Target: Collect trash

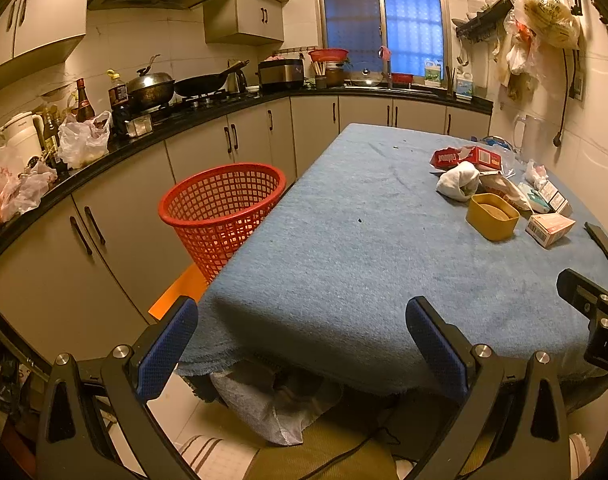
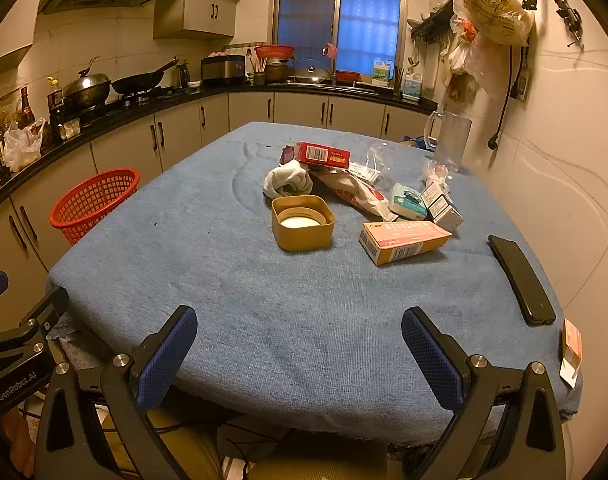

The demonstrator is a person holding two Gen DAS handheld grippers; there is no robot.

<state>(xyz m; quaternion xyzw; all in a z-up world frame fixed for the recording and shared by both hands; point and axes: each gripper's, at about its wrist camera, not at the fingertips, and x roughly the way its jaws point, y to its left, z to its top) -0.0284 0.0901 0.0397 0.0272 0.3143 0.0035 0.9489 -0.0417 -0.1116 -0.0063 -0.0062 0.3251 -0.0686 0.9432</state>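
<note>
Trash lies on the blue-clothed table (image 2: pixel 264 320): a yellow square tub (image 2: pixel 303 222), an orange carton (image 2: pixel 404 241), a crumpled white wad (image 2: pixel 288 181), a red box (image 2: pixel 322 154), a torn paper wrapper (image 2: pixel 358 194) and small packets (image 2: pixel 442 204). The same pile shows at the right in the left wrist view, with the tub (image 1: pixel 492 216) and the carton (image 1: pixel 550 229). A red mesh basket (image 1: pixel 222 216) stands on the floor at the table's left side. My left gripper (image 1: pixel 302 344) and right gripper (image 2: pixel 300 354) hover wide open over the near table edge, holding nothing.
A black phone (image 2: pixel 520 278) lies near the table's right edge, and a clear jug (image 2: pixel 448 140) stands at the far right corner. Counters with pans, bottles and bags (image 1: pixel 84 140) run along the left. Plastic bags (image 2: pixel 496 8) hang on the right wall. A chair seat shows below the table.
</note>
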